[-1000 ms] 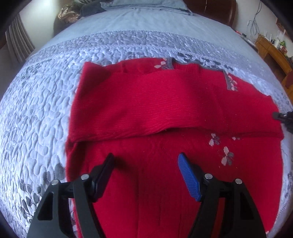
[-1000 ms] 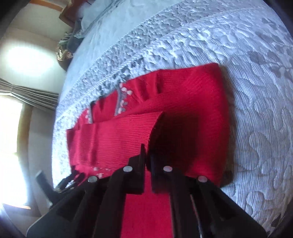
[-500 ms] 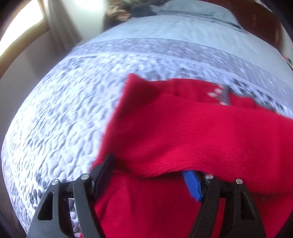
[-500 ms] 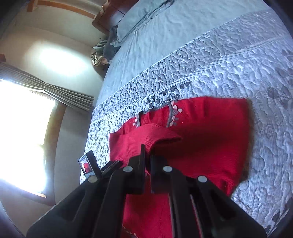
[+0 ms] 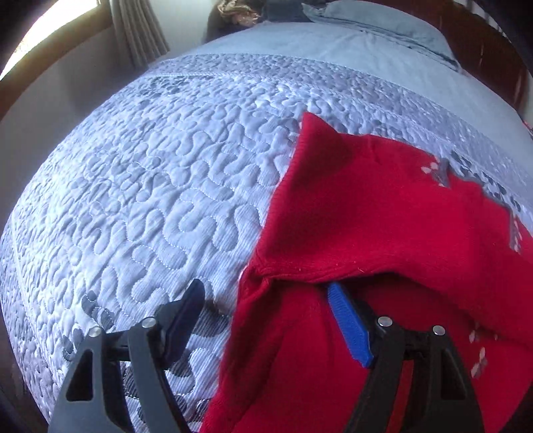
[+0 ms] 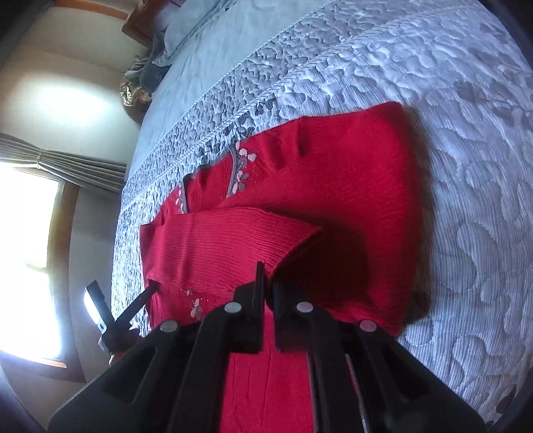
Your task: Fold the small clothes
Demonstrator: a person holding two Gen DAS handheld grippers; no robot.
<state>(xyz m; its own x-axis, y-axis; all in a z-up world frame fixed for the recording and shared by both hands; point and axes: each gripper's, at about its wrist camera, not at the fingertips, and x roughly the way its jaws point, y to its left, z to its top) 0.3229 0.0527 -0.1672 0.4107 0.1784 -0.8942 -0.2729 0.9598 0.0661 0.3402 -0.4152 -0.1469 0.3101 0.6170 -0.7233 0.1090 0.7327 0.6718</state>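
Observation:
A red knit sweater [image 5: 383,216] with a grey neckline and pale flower trim lies on the quilted grey bedspread [image 5: 150,200], one layer folded across its body. My left gripper [image 5: 265,288] is at the sweater's left edge with its jaws opening. Its blue pad [image 5: 348,326] sits tucked under the folded layer and the other finger [image 5: 186,306] rests over bare quilt. In the right wrist view the sweater [image 6: 349,200] spreads ahead, and my right gripper [image 6: 268,279] is shut on the corner of the folded red flap [image 6: 233,239]. One left-gripper finger [image 6: 140,299] pokes in at the sweater's far edge.
Grey pillows [image 5: 383,23] and a heap of clothes [image 5: 240,13] lie at the head of the bed, by a dark wooden headboard [image 5: 499,60]. A curtain [image 5: 140,33] and bright window stand past the bed's left edge. Bare quilt [image 6: 466,166] stretches right of the sweater.
My left gripper has slid and rolled toward the sweater's left edge; its blue pad now sits under the folded layer and the other finger is off the sweater. The right gripper stays shut on the flap.

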